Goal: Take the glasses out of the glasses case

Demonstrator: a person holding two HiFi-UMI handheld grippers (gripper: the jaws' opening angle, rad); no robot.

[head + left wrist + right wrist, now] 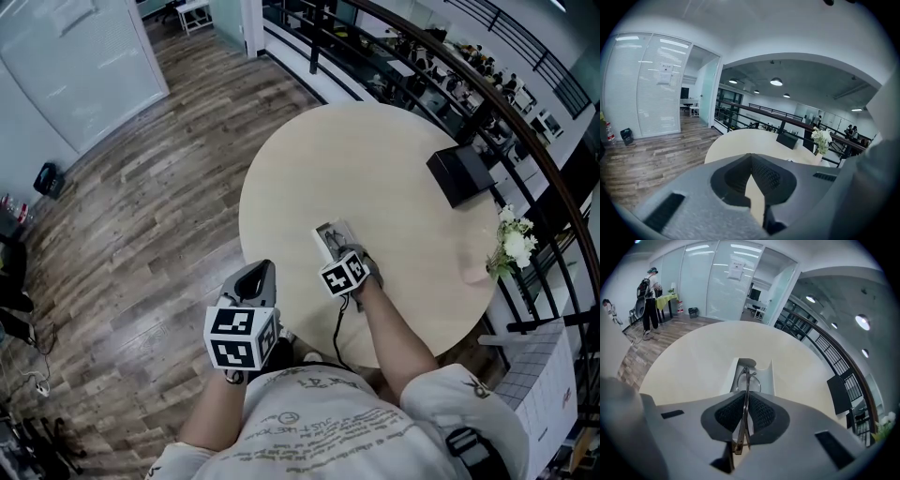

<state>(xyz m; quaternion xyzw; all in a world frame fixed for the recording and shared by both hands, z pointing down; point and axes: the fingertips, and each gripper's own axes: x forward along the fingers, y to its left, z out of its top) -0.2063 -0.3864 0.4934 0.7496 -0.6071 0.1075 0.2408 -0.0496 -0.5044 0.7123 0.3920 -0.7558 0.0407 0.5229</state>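
Note:
An open white glasses case (330, 236) lies on the round beige table (375, 159), near its front edge. My right gripper (338, 253) hovers over the case's near end, shut on thin metal-framed glasses (746, 380). In the right gripper view the folded frame runs edge-on between the black pads (759, 413), its lenses still over the case (761, 373). My left gripper (257, 274) is held off the table's front-left edge, over the wooden floor. Its jaws meet at the tips (751, 158) with nothing between them.
A black box (459, 173) sits at the table's far right. White flowers (514, 244) stand in a pale vase (476, 267) at the right edge. A dark railing (525, 141) curves behind the table. Wooden floor (141, 216) lies to the left.

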